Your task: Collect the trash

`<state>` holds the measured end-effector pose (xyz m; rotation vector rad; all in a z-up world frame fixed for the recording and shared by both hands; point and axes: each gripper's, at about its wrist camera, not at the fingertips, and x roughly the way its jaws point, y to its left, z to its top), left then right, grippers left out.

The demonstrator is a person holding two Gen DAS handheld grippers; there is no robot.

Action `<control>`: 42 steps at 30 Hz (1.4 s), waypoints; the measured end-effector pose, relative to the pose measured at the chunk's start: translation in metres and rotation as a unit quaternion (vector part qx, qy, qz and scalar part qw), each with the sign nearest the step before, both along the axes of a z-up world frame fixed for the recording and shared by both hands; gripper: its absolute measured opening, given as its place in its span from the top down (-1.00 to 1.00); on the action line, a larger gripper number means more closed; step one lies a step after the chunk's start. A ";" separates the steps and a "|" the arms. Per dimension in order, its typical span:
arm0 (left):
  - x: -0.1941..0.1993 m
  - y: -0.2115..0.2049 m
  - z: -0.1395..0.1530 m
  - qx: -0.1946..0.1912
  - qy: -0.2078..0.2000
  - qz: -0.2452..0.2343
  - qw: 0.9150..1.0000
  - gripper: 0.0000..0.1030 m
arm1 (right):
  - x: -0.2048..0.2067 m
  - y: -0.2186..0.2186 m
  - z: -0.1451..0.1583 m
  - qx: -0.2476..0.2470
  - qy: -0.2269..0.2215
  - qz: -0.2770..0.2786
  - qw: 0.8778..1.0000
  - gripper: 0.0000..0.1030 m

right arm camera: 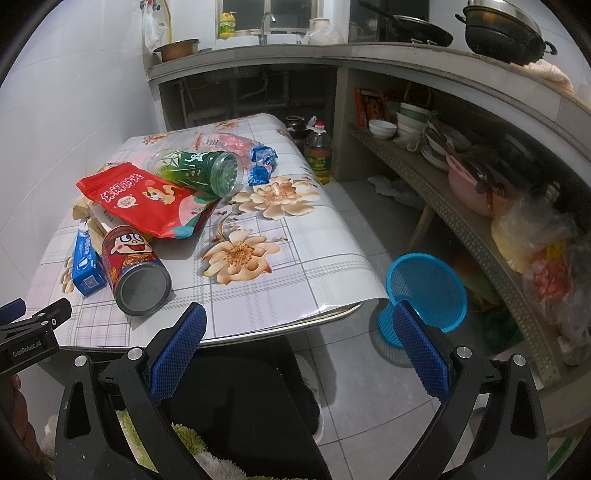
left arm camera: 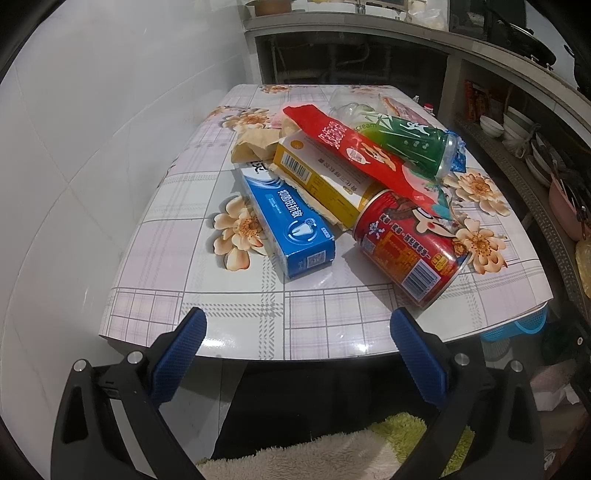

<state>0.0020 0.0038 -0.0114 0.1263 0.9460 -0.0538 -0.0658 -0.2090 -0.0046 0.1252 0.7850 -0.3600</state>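
can [left arm camera: 410, 243]: on its side, light, rolls; pinch across body
pouch [left arm camera: 364, 155]: floppy, slick
bin [right arm camera: 424, 291]: on floor beside table [right arm camera: 280, 288]
left gripper [left arm camera: 295, 332]: jaws apart, empty
right gripper [right arm camera: 299, 328]: jaws apart, empty

White tiled walls [left arm camera: 92, 147] close in on the left, pale floor tiles [right arm camera: 369, 387] run beneath. A small table [right arm camera: 280, 284] wears a plaid, flower-printed cover. Behind and along the right runs a concrete counter [right arm camera: 406, 55] — sink tap [right arm camera: 266, 22] under a window [right arm camera: 273, 9], black woks on top, bowls [right arm camera: 382, 128] shelved below. Light is dim and cool.
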 end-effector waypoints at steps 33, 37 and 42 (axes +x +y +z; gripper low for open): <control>0.009 0.009 -0.002 -0.004 0.008 0.009 1.000 -0.89 | 0.007 0.005 0.000 0.014 -0.006 0.012 1.000 -0.86; 0.016 0.017 -0.003 -0.006 0.003 0.018 1.000 -0.89 | 0.015 0.013 0.007 0.018 -0.020 0.040 0.999 -0.86; 0.026 0.034 -0.006 -0.015 0.001 0.032 0.999 -0.89 | 0.033 0.020 0.016 0.037 -0.027 0.092 0.995 -0.86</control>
